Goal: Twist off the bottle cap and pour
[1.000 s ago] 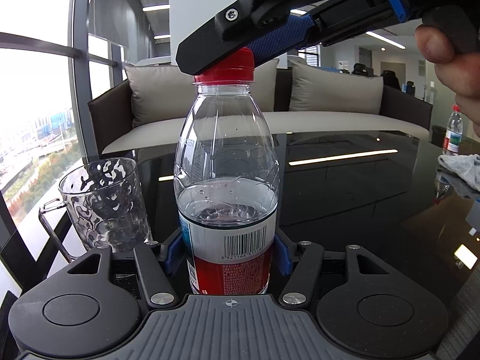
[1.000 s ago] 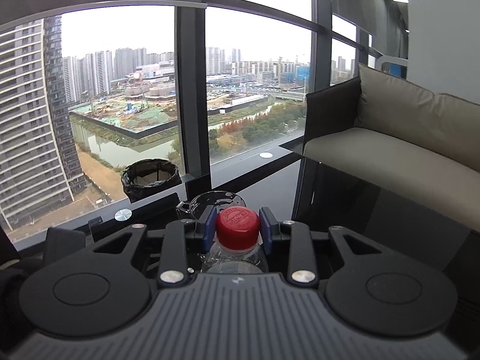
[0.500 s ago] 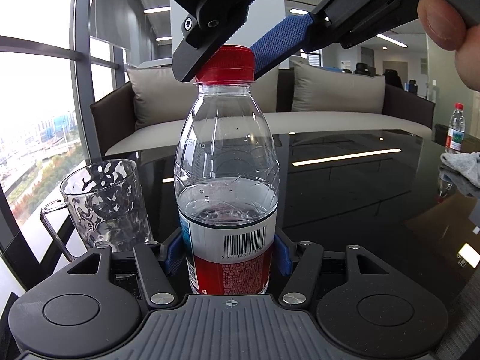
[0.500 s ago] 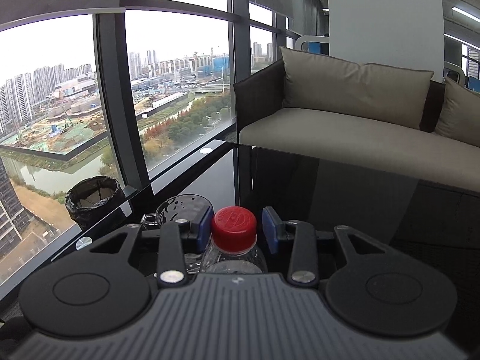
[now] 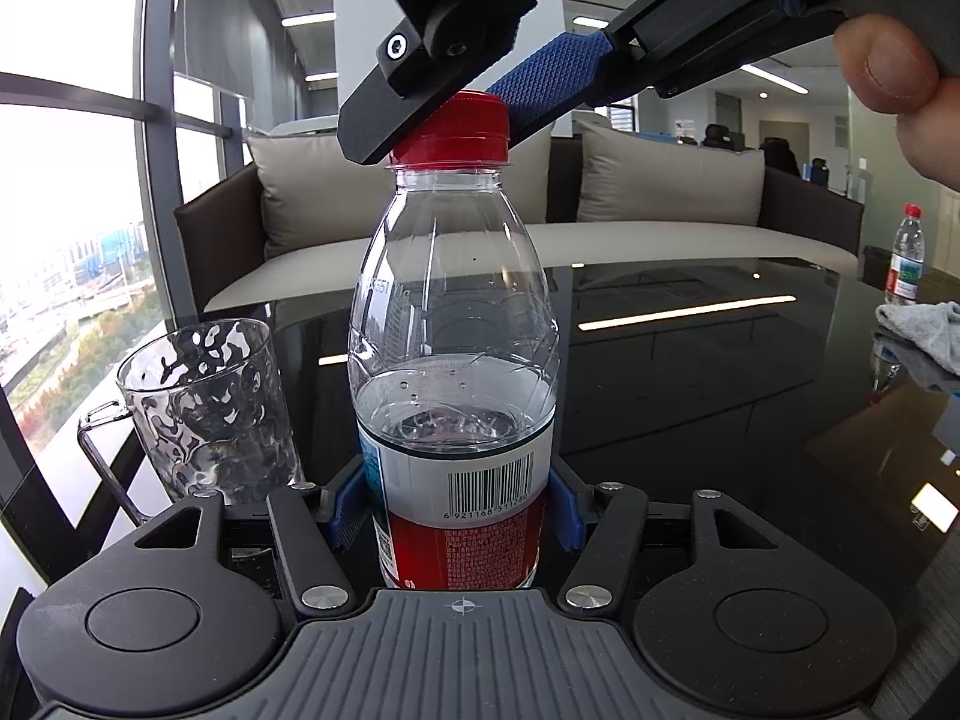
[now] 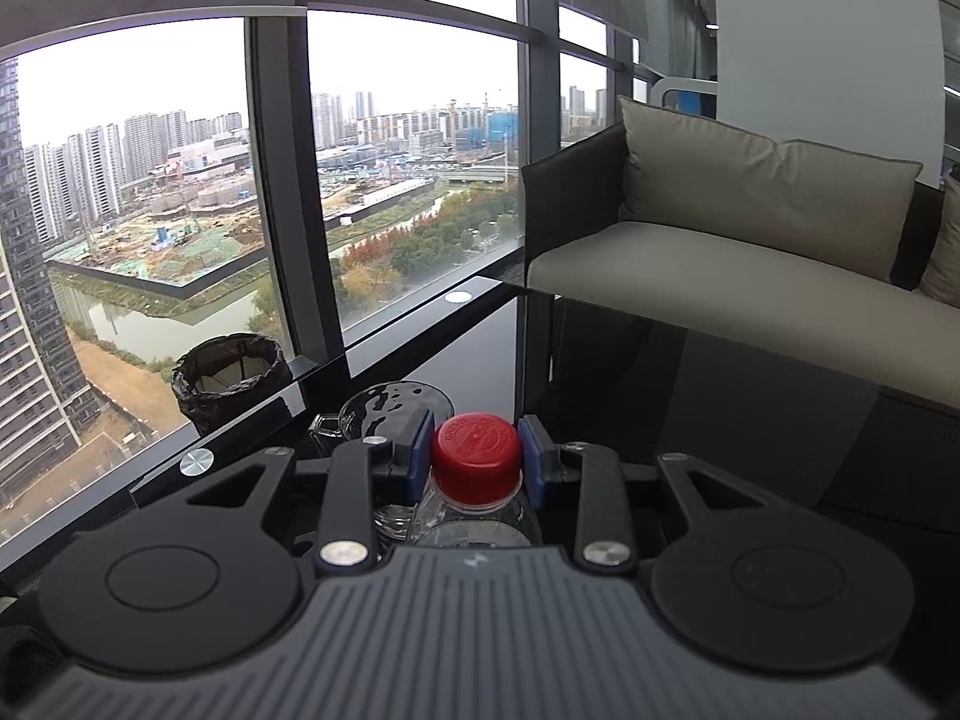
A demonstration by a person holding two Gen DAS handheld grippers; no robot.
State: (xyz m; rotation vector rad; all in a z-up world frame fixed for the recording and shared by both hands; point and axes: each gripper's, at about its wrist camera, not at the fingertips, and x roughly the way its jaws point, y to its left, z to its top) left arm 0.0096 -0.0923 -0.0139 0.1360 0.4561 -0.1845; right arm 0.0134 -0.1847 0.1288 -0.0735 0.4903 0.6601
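- The bottle [image 5: 453,360] stands upright on the dark glossy table [image 5: 690,396], near its window-side corner, partly filled with clear liquid that reaches just above its label.
- The left gripper [image 5: 453,504] is clamped on the bottle's lower body: its blue fingers [image 5: 345,510] press against the label on both sides.
- The red cap [image 6: 476,456] sits on the bottle's neck, upright, with no tilt visible.
- The right gripper [image 6: 476,456] is closed on the cap from above and behind; in the right wrist view, the blue pads touch the cap on its left and right flanks.
- In the left wrist view, the right gripper's black arm and one blue finger [image 5: 552,84] cross the cap at a slant, descending from the upper right.
- A person's hand [image 5: 900,90] holds the right gripper's handle at the upper right edge; only a thumb and part of the hand show.
- A dimpled clear glass mug [image 5: 207,408] with a wire-like handle stands on the table just beside the bottle, on its left, apart from it. It looks empty.
- A grey cloth [image 5: 921,342] lies at the table's far right edge.
- A second bottle [image 5: 903,258] with a red cap stands behind the cloth, well apart from the work area.
- A beige sofa [image 5: 660,240] with cushions runs behind the table.
- A bin lined with a black bag [image 6: 228,378] stands by the window beyond the table.
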